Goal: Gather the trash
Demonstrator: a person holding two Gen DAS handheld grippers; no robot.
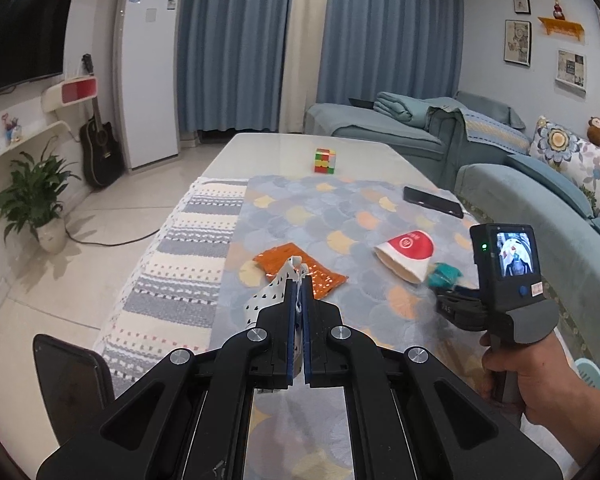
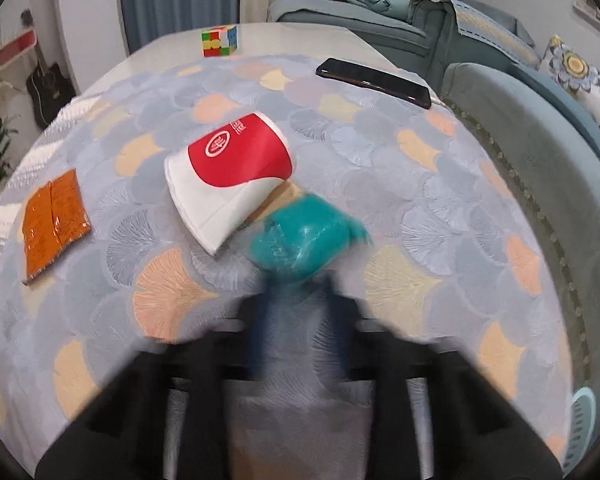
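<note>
Two grippers worked over trash on the patterned tablecloth [image 2: 440, 208].

The left gripper [image 1: 299, 280] was clenched on a white spotted bag [image 1: 270, 296], near an orange wrapper [image 1: 300, 266]. The right gripper [image 2: 300, 280], blurred, had its jaws apart around a teal wrapper [image 2: 304, 236] just right of a tipped paper cup [image 2: 232, 176]. A phone [image 2: 374, 82] and puzzle cube [image 2: 219, 41] lay farther off.

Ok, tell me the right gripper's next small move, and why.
Probably close the right gripper on the teal wrapper: it sits at the blurred fingertips, beside the tipped paper cup. The left gripper is already shut on a white spotted bag.
</note>
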